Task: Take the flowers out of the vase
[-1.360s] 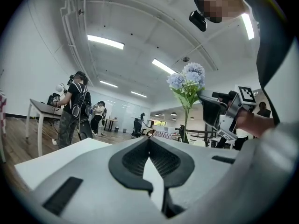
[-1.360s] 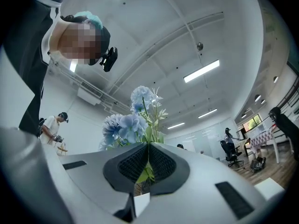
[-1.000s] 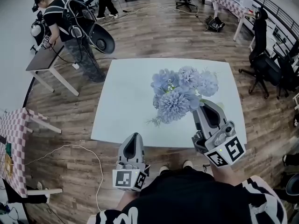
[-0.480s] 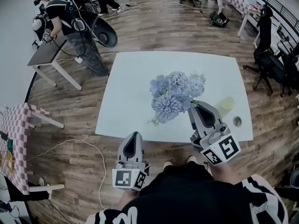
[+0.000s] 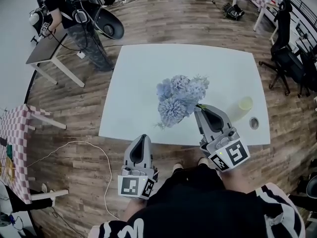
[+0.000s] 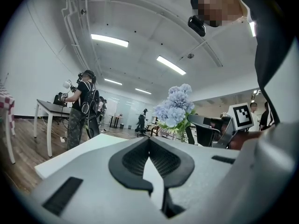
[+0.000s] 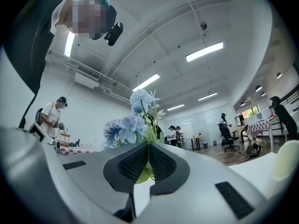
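A bunch of pale blue flowers (image 5: 177,99) hangs over the near half of the white table (image 5: 138,83), and my right gripper (image 5: 198,109) is shut on its green stems. In the right gripper view the blooms (image 7: 122,125) rise just beyond the closed jaws. A pale yellow-green vase (image 5: 244,104) stands on the table to the right of the bunch, apart from it; it also shows at the edge of the right gripper view as a pale vase (image 7: 286,160). My left gripper (image 5: 142,140) is shut and holds nothing, just off the table's near edge; from it the flowers (image 6: 176,107) show ahead.
A small round object (image 5: 254,123) lies near the table's front right corner. A person (image 5: 74,14) stands by a desk (image 5: 47,53) at the back left. A chequered table (image 5: 15,148) is at the left, office chairs (image 5: 285,58) at the right, a cable (image 5: 94,157) on the floor.
My right gripper has come down and nearer to me with the flowers in it. The vase, hidden under the bunch a second ago, now shows to its right. The left gripper has stayed put.
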### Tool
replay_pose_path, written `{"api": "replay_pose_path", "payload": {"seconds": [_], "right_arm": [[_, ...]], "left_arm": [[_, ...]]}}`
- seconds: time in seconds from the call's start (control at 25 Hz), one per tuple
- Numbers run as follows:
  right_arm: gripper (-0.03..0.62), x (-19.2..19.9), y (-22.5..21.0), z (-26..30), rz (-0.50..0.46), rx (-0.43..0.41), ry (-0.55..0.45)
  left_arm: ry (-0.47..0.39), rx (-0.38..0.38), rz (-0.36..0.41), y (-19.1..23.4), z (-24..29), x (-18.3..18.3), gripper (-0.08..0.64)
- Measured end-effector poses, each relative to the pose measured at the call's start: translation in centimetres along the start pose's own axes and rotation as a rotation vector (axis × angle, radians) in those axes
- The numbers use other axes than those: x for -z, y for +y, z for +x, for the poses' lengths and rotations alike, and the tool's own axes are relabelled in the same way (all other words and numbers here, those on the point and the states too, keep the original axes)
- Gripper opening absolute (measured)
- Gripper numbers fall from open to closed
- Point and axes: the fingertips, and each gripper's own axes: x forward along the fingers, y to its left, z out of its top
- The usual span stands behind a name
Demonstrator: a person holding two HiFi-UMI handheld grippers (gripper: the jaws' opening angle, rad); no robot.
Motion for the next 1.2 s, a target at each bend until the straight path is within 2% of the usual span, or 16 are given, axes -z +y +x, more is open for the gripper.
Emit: {"api": "replay_pose_path", "payload": {"seconds": [0.4, 0.72, 1.2], "right_arm": [[0.021, 3.6, 0.8, 0.6, -0.034, -0.022, 0.082], [0.021, 6.5, 0.5, 0.7, 0.005, -0.018, 0.129], [0.021, 10.6, 0.4, 1.4, 0.001, -0.025, 0.202]], "left_arm": [[0.019, -0.03, -0.014, 0.7, -0.6, 0.5, 0.005], [0.032, -0.053, -0.013, 1.1, -1.2, 1.2, 0.005], [0.039, -0.097, -0.013, 2.0, -2.5, 1.7, 0.005]]}}
